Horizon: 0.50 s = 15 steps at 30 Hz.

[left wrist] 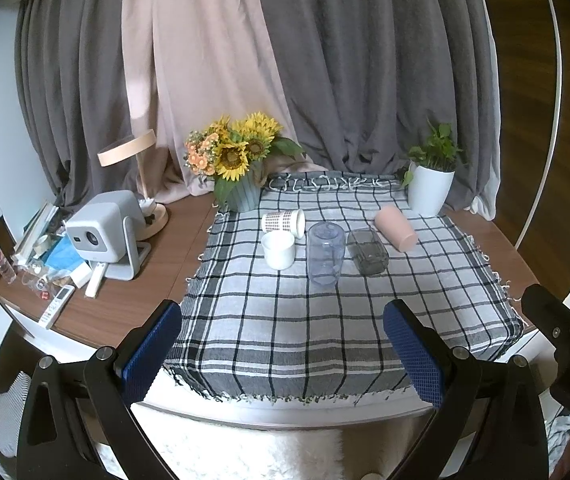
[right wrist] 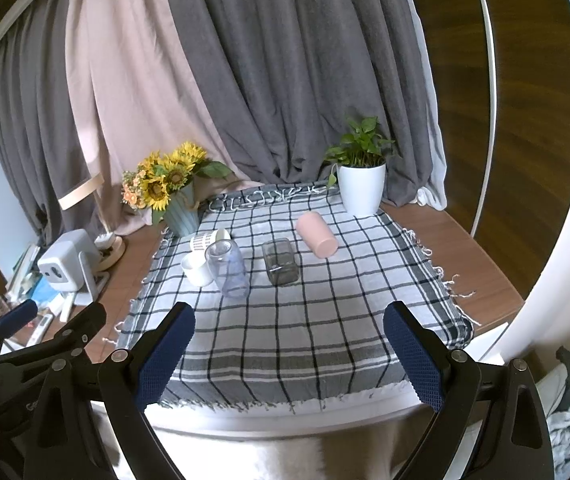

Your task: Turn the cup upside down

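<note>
Several cups sit in a row on the checked cloth. A white cup stands upright. A dotted paper cup lies on its side behind it. A clear bluish cup stands with its base up. A dark square glass and a pink cup lie on their sides. In the right wrist view: white cup, clear cup, dark glass, pink cup. My left gripper and right gripper are open and empty, near the table's front edge, well short of the cups.
Sunflowers in a vase and a potted plant stand at the cloth's back corners. A projector, a lamp, remotes and clutter fill the table's left side. Curtains hang behind. The right gripper's body shows at right.
</note>
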Motion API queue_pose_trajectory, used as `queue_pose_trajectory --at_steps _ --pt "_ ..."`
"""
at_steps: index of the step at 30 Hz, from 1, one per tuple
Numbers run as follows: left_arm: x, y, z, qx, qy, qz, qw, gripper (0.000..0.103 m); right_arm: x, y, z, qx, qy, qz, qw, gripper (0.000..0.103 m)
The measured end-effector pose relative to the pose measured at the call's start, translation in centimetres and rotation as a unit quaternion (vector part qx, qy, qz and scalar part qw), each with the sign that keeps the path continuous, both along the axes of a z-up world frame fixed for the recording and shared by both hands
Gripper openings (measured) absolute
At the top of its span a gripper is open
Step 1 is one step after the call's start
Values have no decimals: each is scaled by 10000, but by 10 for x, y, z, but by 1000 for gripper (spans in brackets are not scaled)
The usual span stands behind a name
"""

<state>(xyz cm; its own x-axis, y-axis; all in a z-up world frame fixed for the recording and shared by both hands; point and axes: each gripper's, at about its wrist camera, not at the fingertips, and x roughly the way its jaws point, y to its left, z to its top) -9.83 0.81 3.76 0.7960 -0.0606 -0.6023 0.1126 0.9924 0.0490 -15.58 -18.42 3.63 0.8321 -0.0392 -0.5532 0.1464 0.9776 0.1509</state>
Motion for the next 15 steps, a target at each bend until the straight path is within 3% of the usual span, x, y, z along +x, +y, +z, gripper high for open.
queue_pose_trajectory --at_steps 15 --pt "5 0 0 -7 11 -25 10000 103 4 -2 -1 -7 23 -14 10000 96"
